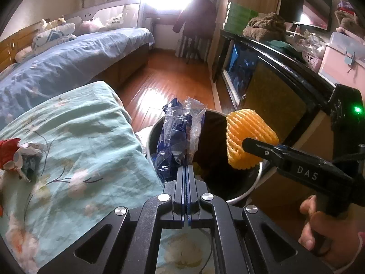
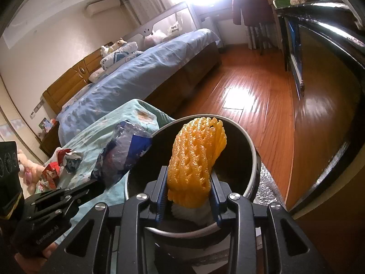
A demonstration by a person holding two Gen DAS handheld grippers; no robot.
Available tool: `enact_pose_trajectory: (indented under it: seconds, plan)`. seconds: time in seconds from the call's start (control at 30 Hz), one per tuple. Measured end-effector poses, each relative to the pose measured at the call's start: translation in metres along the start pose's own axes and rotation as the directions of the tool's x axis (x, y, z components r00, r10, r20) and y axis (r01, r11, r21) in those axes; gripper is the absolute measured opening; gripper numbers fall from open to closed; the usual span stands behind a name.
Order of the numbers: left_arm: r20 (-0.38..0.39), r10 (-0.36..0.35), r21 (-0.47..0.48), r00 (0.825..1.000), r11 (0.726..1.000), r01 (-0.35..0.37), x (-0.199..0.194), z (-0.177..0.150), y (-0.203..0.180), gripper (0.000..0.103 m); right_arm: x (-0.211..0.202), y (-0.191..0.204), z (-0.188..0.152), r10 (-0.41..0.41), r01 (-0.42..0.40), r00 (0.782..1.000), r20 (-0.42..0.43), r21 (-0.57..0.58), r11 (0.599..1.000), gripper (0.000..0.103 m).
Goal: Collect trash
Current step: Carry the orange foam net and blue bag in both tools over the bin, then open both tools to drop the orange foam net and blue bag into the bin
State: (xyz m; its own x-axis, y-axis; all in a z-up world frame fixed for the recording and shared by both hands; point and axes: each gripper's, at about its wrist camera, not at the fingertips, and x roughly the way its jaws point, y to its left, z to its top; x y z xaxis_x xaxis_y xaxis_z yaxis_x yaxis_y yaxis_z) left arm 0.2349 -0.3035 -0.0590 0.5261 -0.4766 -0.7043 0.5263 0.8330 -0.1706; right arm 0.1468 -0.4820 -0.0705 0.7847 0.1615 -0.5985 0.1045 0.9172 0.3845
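My left gripper [image 1: 188, 169] is shut on a crumpled blue and clear plastic bag [image 1: 175, 137], which stands up over the left rim of a black round bin [image 1: 248, 191]. My right gripper [image 2: 189, 175] is shut on an orange foam net sleeve [image 2: 196, 155] and holds it above the bin's [image 2: 253, 150] open mouth. In the left wrist view the net [image 1: 248, 137] hangs from the right gripper [image 1: 251, 143] over the bin's right half. From the right wrist view the bag [image 2: 123, 155] juts from the left gripper [image 2: 91, 186] at the bin's left edge.
Red and white crumpled wrappers [image 1: 16, 155] lie on the teal floral quilt [image 1: 79, 148] left of the bin. A blue-covered bed [image 2: 141, 75] lies beyond. A black cabinet [image 1: 285, 52] runs along the right. Wooden floor [image 2: 251, 91] stretches behind the bin.
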Motion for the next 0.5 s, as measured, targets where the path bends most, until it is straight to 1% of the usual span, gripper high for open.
enact_pose_trajectory:
  seconds: [0.17, 0.2, 0.5]
  plan:
    - [-0.013, -0.001, 0.003, 1.000, 1.000, 0.001, 0.009, 0.004, -0.002, 0.000, 0.007, -0.006, 0.005, -0.011, 0.011, 1.000, -0.011, 0.001, 1.000, 0.034]
    - [-0.018, -0.012, 0.014, 1.000, 1.000, 0.012, 0.011, 0.005, -0.002, 0.000, 0.008, -0.006, 0.006, -0.014, 0.014, 1.000, -0.013, 0.001, 1.000, 0.035]
    - [-0.032, -0.002, 0.019, 0.999, 1.000, 0.003, 0.022, 0.012, -0.006, 0.000, 0.018, -0.009, 0.012, -0.022, 0.022, 0.999, -0.036, 0.002, 1.000, 0.035]
